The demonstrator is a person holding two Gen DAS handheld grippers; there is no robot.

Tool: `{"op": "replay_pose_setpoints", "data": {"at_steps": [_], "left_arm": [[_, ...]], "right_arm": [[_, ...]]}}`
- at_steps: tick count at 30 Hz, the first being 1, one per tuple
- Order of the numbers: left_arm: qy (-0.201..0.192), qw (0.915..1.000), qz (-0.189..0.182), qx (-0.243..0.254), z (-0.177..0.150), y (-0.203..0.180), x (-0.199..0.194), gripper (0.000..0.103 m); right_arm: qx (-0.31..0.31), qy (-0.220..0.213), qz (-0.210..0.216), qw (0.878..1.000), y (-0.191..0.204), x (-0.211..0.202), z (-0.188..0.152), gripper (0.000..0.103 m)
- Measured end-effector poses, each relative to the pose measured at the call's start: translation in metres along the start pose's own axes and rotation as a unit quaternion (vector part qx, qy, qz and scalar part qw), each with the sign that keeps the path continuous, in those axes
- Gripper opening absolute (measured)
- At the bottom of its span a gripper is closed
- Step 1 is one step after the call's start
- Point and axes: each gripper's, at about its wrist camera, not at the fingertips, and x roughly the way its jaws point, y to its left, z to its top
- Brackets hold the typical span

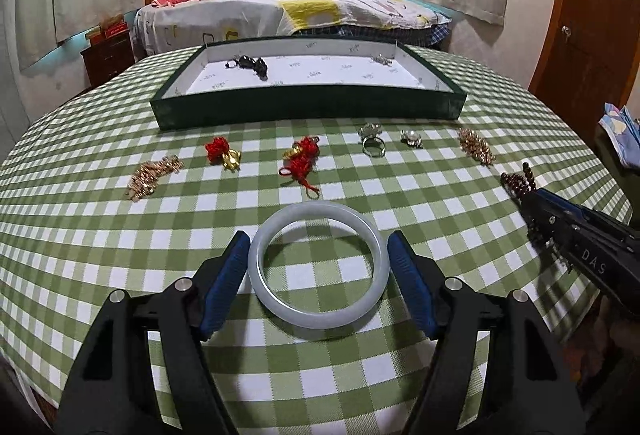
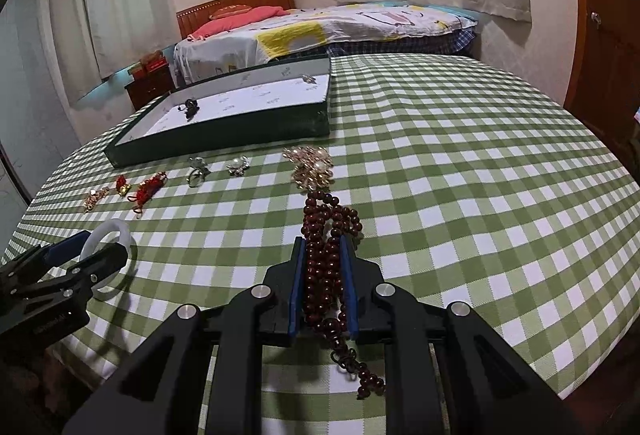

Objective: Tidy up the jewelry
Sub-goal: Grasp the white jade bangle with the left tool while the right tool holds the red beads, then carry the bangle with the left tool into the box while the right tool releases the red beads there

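A pale jade bangle (image 1: 318, 267) lies flat on the green checked tablecloth between the open fingers of my left gripper (image 1: 319, 241); whether the pads touch it is unclear. It also shows in the right wrist view (image 2: 118, 235). My right gripper (image 2: 324, 247) is shut on a dark red bead bracelet (image 2: 326, 231), which bunches ahead of the fingertips and trails back under them. The same bracelet (image 1: 518, 179) shows at the right of the left wrist view. A dark green tray (image 1: 308, 107) with a white lining stands behind, holding a black piece (image 1: 252, 65) and a small silver piece (image 1: 382, 59).
A row of jewelry lies in front of the tray: gold chain (image 1: 154, 173), two red-and-gold charms (image 1: 222, 153) (image 1: 302, 159), silver ring (image 1: 372, 143), pearl piece (image 1: 412, 138), gold-and-pearl cluster (image 1: 476, 145). A bed (image 1: 288, 11) stands behind the table.
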Motion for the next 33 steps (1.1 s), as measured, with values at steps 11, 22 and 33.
{"op": "replay_pose_setpoints", "data": {"at_steps": [11, 22, 33], "left_arm": [[-0.032, 0.9992, -0.015, -0.017, 0.036, 0.009, -0.016, 0.069], [-0.103, 0.9946, -0.014, -0.004, 0.111, 0.016, -0.005, 0.069], [-0.117, 0.9932, 0.0, -0.001, 0.187, 0.03, 0.06, 0.069]], "right_arm": [[-0.008, -0.047, 0.037, 0.998, 0.02, -0.015, 0.04, 0.018], [-0.014, -0.108, 0.06, 0.992, 0.038, 0.006, 0.119, 0.018], [-0.029, -0.12, 0.074, 0.99, 0.059, 0.066, 0.19, 0.018]]}}
